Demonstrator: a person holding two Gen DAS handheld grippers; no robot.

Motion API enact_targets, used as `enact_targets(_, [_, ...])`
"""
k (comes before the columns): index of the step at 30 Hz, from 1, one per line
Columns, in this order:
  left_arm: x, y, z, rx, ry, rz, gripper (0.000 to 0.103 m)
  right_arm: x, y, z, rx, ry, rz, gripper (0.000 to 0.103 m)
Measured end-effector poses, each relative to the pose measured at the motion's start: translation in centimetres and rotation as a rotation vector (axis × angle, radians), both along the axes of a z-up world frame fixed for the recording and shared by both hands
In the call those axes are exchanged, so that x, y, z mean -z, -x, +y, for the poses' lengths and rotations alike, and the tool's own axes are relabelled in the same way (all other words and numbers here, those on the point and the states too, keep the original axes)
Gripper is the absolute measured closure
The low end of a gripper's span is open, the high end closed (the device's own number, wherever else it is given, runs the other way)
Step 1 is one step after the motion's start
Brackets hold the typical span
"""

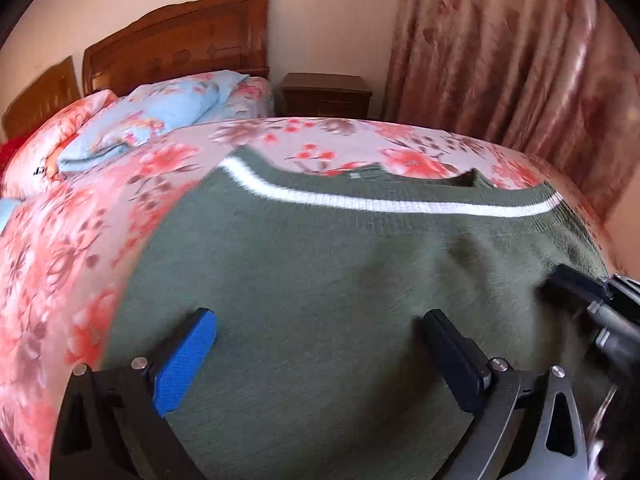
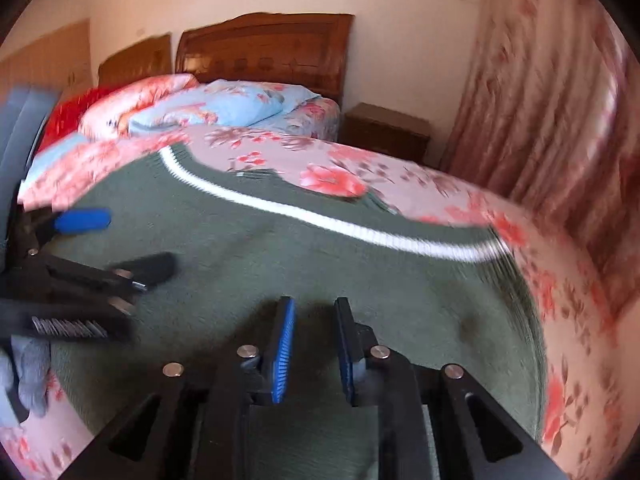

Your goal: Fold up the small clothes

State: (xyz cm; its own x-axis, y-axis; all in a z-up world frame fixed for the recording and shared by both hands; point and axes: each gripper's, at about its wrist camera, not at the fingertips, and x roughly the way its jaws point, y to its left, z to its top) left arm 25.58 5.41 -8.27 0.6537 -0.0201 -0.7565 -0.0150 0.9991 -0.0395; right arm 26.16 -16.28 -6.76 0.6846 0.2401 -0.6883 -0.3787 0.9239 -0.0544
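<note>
Ahead of your claws, the floral bedspread [image 1: 72, 240] runs pink and coral across the bed. Beyond your fingertips and to their left, a light-blue flowered pillow [image 1: 160, 120] lies on it, a pink one [image 2: 132, 108] just left of that. Something red [image 2: 70, 116] sits further left, possibly a blanket; blur hides it. A carved wooden headboard [image 1: 180, 36] stands behind the pillows. Far ahead, a dark nightstand [image 1: 326, 94] sits against the wall. A patterned pink curtain [image 1: 500, 60] hangs up to your right.
</note>
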Motion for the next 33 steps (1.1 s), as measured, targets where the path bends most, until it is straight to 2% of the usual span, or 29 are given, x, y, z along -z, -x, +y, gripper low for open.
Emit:
enact_targets(3, [-0.3,2.0,1.4,-0.03,-0.077,-0.032,0.0,0.0,-0.2,-4.8,0.103,-0.055,0.028,0.083])
enact_targets(4, [-0.2,2.9,2.5,-0.046,-0.069,-0.037,0.0,0.2,-0.1,-6.1,0.129,-0.063,0.033,0.083])
enact_targets(6, [0.2,3.7,4.5,-0.093,-0.028,-0.027,0.0,0.3,0.3,-9.2,0.142,-0.164,0.046,0.089])
enact_targets(8, [0.7,4.2,6.7,-0.149,0.088,0.005,0.0,0.4,0.4,-10.5,0.155,-0.206,0.057,0.091])
enact_targets(9, [0.8,4.2,7.1,-0.173,0.121,0.021,0.0,0.2,0.4,-10.3,0.167,-0.201,0.06,0.091])
enact_targets(11, [0.2,4.5,6.5,-0.185,0.118,0.014,0.0,-0.5,0.6,-8.6,0.202,-0.155,0.063,0.085])
enact_targets(12, [-0.5,4.9,5.5,-0.16,0.109,-0.005,0.0,-0.9,0.9,-7.6,0.178,-0.158,0.063,0.085])
enact_targets(15, [-2.1,5.9,2.2,-0.077,0.07,-0.065,0.0,-1.9,3.3,-2.9,0.004,-0.148,0.051,0.085])
enact_targets(18, [-2.1,6.4,-0.3,0.009,0.017,-0.061,0.0,-1.2,5.5,1.4,-0.152,-0.084,0.058,0.085])
enact_targets(20, [-1.1,6.6,-0.7,0.024,-0.041,-0.054,0.0,0.1,6.3,2.7,-0.202,-0.032,0.073,0.085])
enact_targets(21, [-0.7,6.6,-0.8,0.024,-0.079,-0.046,0.0,0.7,6.6,2.6,-0.208,-0.007,0.049,0.085])
enact_targets(23, [-0.4,7.1,-0.1,0.012,-0.138,-0.072,0.0,0.9,6.3,1.1,-0.209,-0.044,0.043,0.084])
enact_targets(26, [-0.6,7.8,4.3,-0.084,-0.058,-0.064,0.0,0.9,5.8,-2.3,-0.144,-0.072,0.063,0.084])
enact_targets(28, [-0.5,7.9,7.3,-0.193,-0.028,-0.067,0.0,0.8,5.8,-4.3,-0.106,-0.088,0.064,0.084])
enact_targets(29, [-0.5,7.9,9.5,-0.282,-0.013,-0.059,0.0,0.8,5.7,-5.5,-0.087,-0.105,0.068,0.084])
enact_targets(30, [-0.6,8.1,11.6,-0.356,0.034,-0.05,0.0,0.6,5.7,-6.2,-0.077,-0.124,0.071,0.084])
enact_targets(32, [-1.1,8.9,13.9,-0.449,0.115,-0.065,0.0,0.4,5.5,-7.2,-0.036,-0.134,0.078,0.084])
enact_targets(33, [-1.6,9.4,14.2,-0.479,0.119,-0.084,0.0,0.3,5.4,-7.4,-0.016,-0.127,0.078,0.084])
